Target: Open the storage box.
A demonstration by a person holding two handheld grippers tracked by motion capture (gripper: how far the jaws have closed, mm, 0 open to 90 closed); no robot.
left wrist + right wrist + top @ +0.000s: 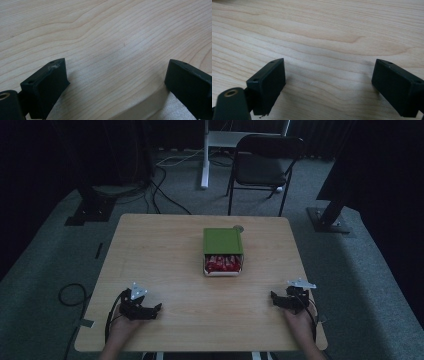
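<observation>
A green-lidded box (223,241) lies in the middle of the wooden table (165,265), its near end slid open on red contents (223,264) in a white tray. My left gripper (151,310) rests near the front left of the table in a hand, jaws open. My right gripper (278,300) rests near the front right, also open. In the left gripper view the left gripper (116,75) has bare wood between its wide-apart jaws. The right gripper (329,75) in its own view likewise has nothing but tabletop between its jaws.
A small round grey object (238,228) lies just behind the box. Beyond the table stand a black folding chair (265,165), a white desk leg (205,155) and dark stand bases (90,210). Cables (165,195) run over the grey carpet.
</observation>
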